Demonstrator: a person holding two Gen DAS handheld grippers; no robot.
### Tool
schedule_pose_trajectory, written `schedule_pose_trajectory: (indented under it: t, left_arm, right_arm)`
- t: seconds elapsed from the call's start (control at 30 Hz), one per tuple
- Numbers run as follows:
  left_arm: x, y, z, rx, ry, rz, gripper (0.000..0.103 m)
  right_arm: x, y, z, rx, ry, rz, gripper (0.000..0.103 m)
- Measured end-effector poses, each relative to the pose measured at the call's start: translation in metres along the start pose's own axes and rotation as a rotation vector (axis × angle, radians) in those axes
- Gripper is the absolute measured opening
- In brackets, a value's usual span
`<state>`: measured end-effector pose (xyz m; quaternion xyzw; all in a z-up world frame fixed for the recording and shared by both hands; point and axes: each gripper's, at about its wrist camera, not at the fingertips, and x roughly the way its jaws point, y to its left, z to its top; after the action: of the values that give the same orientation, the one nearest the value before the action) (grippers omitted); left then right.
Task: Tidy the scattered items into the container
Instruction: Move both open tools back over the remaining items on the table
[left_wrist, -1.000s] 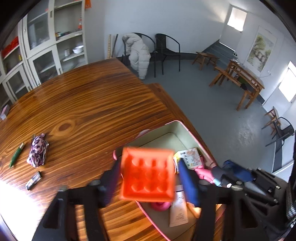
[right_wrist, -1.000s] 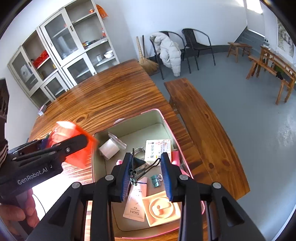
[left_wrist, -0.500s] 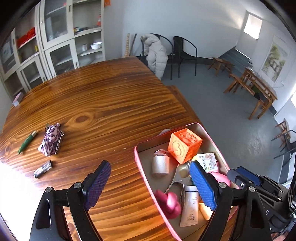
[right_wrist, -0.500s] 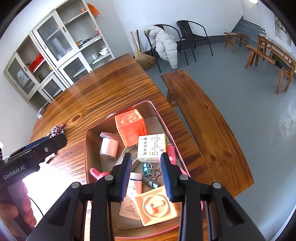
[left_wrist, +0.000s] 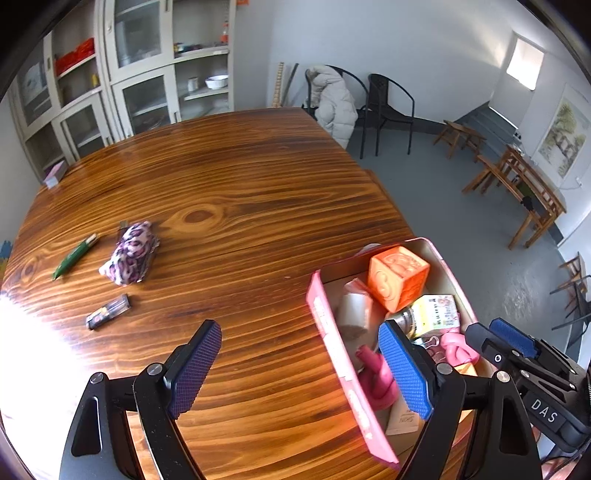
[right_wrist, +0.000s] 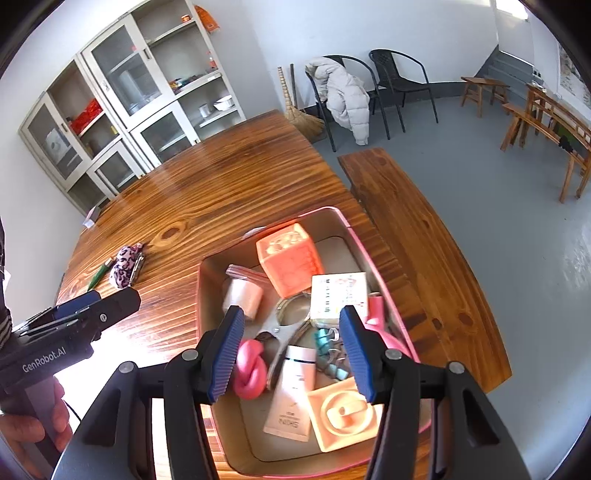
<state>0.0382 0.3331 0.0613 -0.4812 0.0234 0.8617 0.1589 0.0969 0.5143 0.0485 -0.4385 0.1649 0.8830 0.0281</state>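
Observation:
A pink-rimmed container (right_wrist: 373, 258) (left_wrist: 332, 343) sits near the table's right edge, holding an orange cube (right_wrist: 290, 258) (left_wrist: 399, 277), a tape roll (right_wrist: 243, 297), scissors, binder clips (right_wrist: 328, 350), a tube and a pink knot (right_wrist: 251, 367). A purple patterned pouch (left_wrist: 129, 253), a green pen (left_wrist: 74, 256) and a small dark stick (left_wrist: 107, 316) lie on the table to the left. My left gripper (left_wrist: 299, 369) is open and empty above the container's left rim. My right gripper (right_wrist: 291, 354) is open and empty above the container.
The wooden table (left_wrist: 229, 192) reaches back toward glass cabinets (left_wrist: 147, 74). A bench (right_wrist: 421, 240) runs along the table's right side. Chairs, one with a coat (right_wrist: 347, 96), stand behind. A small pink box (left_wrist: 54, 173) lies at the far left table edge.
My left gripper opened and let the orange cube fall into the container, then swung left. My right gripper dropped the binder clips into the container and opened wider.

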Motion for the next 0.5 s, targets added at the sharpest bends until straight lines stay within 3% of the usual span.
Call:
schedule_pose_trajectory:
  t: [0.5]
  left_arm:
    - [-0.019,0.11,-0.021,-0.19,0.008,0.111,0.089]
  right_arm:
    - [0.031,0.089,-0.003,-0.125,0.055,0.089,0.058]
